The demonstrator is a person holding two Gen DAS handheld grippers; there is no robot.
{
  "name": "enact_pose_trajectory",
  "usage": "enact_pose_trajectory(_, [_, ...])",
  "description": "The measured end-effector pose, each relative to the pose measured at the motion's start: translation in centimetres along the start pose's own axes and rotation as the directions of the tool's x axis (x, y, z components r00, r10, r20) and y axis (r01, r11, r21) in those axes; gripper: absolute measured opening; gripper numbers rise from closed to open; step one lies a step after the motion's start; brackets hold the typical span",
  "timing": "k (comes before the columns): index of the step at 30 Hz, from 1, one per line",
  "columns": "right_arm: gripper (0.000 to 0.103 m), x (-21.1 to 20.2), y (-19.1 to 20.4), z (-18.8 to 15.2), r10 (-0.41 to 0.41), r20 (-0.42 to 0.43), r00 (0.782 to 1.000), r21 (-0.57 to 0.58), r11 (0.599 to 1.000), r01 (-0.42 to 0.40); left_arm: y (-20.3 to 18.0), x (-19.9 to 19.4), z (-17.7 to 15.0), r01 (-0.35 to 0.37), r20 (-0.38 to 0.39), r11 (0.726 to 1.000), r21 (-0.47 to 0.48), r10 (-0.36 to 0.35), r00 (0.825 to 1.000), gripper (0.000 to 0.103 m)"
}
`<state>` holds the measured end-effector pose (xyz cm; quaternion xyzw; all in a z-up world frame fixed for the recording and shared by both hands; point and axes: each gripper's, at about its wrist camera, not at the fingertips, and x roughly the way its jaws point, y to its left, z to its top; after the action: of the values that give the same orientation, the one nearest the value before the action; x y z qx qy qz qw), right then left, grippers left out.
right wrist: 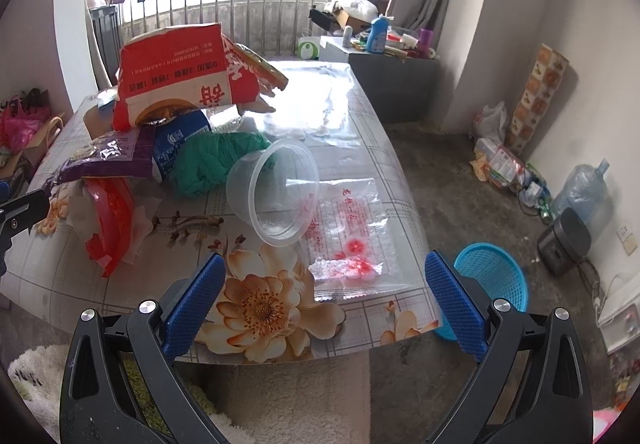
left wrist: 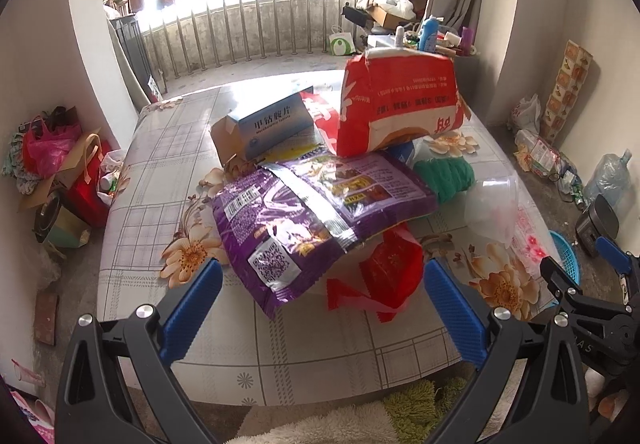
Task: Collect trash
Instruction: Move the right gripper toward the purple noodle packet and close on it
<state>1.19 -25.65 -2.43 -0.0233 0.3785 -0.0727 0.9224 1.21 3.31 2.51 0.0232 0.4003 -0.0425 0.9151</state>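
Both grippers hang at the near edge of the worktop (right wrist: pixel 120 308), each with its jaws spread wide and gripping nothing: the left gripper (left wrist: pixel 322 308) faces the purple snack bag (left wrist: pixel 316 212), the right gripper (right wrist: pixel 324 300) faces the flat clear wrapper (right wrist: pixel 356 244).

The trash is heaped from the worktop's middle toward 11 o'clock in the right wrist view. The wrapper looks like the easiest first pick: I would slide one jaw under its free near edge, since thin film lying flat gives little to pinch.

Just beyond it, at 12 o'clock, the clear plastic tub (right wrist: pixel 276 192) lies tipped on its side and appears empty. Behind sit a green net bundle (right wrist: pixel 212 160) and the red paper bag (right wrist: pixel 180 80), topmost on the pile. The blue basket (right wrist: pixel 492 276) on the floor at 3 o'clock shows no contents; it is likely the bin.
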Motion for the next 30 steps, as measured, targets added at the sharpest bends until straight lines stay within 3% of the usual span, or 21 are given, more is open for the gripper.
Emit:
enact_pose_trajectory(3, [0.095,-0.6,0.2,0.5,0.041,0.057,0.998,0.013,0.999,-0.042,1.6,-0.8,0.3,0.030,0.066,0.999,0.013,-0.031,0.997,0.099])
enact_pose_trajectory(6, [0.095,-0.3,0.6,1.0,0.064,0.070,0.996,0.018,0.998,-0.065,3.0,-0.8,0.2,0.012,0.099,0.999,0.034,-0.015,0.995,0.099])
enact_pose_trajectory(15, [0.095,1.2,1.7,2.2,0.107,0.023,0.994,0.039,0.993,-0.108,6.4,0.7,-0.7,0.099,0.077,0.995,-0.021,-0.098,0.992,0.099])
enact_pose_trajectory(19, [0.095,1.6,2.5,2.5,0.122,0.009,0.992,0.033,0.992,-0.123,6.9,0.9,-1.1,0.185,0.075,0.983,-0.023,-0.182,0.980,0.093])
enact_pose_trajectory(26, [0.092,2.8,3.6,3.3,0.135,-0.041,0.990,0.028,0.991,-0.134,3.9,0.1,-1.4,0.173,0.134,0.969,0.174,-0.197,0.971,0.081])
enact_pose_trajectory(30, [0.092,3.5,4.2,3.6,0.114,-0.088,0.990,0.020,0.993,-0.113,2.4,0.6,-1.3,0.144,0.132,0.961,0.238,-0.179,0.975,0.081])
